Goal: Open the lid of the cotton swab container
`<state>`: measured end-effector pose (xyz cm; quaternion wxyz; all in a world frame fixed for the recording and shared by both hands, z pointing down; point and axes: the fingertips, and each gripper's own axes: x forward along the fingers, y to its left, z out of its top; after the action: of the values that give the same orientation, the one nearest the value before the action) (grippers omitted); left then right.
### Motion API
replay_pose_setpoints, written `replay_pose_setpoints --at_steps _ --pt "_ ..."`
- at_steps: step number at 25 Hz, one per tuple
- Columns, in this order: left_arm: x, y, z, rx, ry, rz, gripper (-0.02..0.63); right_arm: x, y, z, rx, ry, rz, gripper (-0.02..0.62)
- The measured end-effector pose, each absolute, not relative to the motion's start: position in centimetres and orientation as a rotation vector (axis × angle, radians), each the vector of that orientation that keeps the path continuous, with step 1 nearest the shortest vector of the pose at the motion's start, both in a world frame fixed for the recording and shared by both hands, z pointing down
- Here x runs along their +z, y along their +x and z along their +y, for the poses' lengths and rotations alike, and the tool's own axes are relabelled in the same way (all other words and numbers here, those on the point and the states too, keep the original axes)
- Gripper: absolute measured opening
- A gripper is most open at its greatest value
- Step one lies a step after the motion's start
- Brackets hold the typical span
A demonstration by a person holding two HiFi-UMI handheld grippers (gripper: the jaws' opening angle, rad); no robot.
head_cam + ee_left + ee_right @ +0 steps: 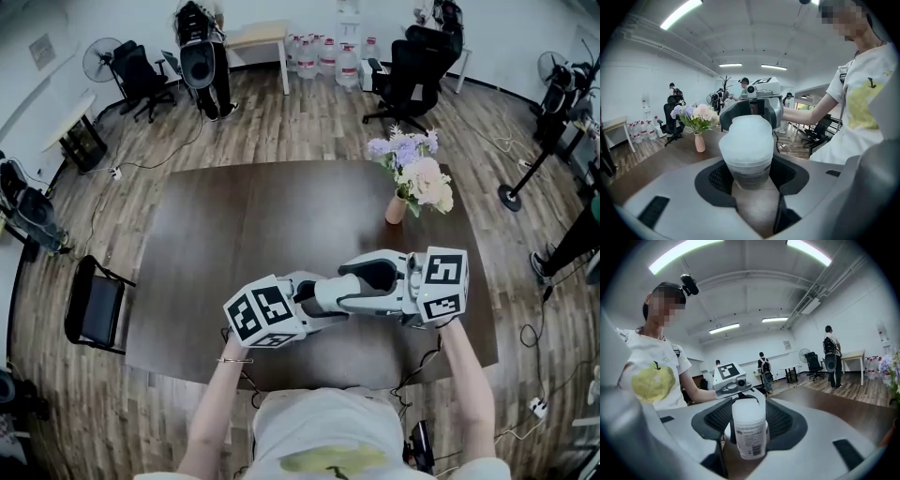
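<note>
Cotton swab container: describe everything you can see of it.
The cotton swab container is a small round tub, plastic by its look: a frosted white lid sits closed on top, and a printed label with a barcode wraps the body. It stands roughly upright between the fingers of the left gripper, whose pads press its sides. The fingers of the right gripper flank it, open, not gripping. Whether its base touches the table is hidden.

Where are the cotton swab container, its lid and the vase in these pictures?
container [750, 439], right gripper view, on its printed label.
lid [746, 140], left gripper view, middle of the frosted cap.
vase [700, 142], left gripper view, on its pink body.
</note>
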<state>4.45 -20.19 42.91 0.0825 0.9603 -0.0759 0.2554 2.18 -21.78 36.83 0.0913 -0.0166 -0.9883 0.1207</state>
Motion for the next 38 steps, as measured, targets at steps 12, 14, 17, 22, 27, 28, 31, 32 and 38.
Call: replay_pose_setpoints --at_steps 12,14,17,22,27,28,31,32,38 --pt "43.4 4.4 -20.6 0.677 2.818 -0.241 0.225 37.4 2.0 -22.8 0.550 0.016 -2.949 0.229" --pt "43.5 4.4 -20.6 0.670 2.808 -0.244 0.225 37.6 1.9 -23.0 0.581 0.033 -2.951 0.229" --pt "43.6 4.3 -20.7 0.658 2.796 -0.250 0.227 37.7 1.8 -23.2 0.626 0.058 -2.953 0.230" --pt "43.9 4.2 -20.8 0.645 2.781 -0.265 0.230 37.8 1.7 -23.5 0.706 0.111 -2.966 0.230" --pt "43.9 4.2 -20.8 0.638 2.775 -0.280 0.230 37.8 1.8 -23.7 0.803 0.167 -2.993 0.229" --pt "43.9 4.3 -20.8 0.632 2.776 -0.282 0.231 37.7 1.9 -23.8 0.818 0.174 -2.998 0.229" --pt "43.7 4.5 -20.9 0.611 2.778 -0.286 0.233 37.6 2.2 -24.1 0.864 0.203 -3.019 0.229" --pt "43.6 4.5 -20.9 0.606 2.778 -0.287 0.233 37.6 2.3 -24.1 0.875 0.214 -3.023 0.229" --pt "44.8 4.8 -21.3 0.806 2.899 -0.393 0.219 37.2 2.3 -24.8 1.090 0.260 -3.069 0.219"
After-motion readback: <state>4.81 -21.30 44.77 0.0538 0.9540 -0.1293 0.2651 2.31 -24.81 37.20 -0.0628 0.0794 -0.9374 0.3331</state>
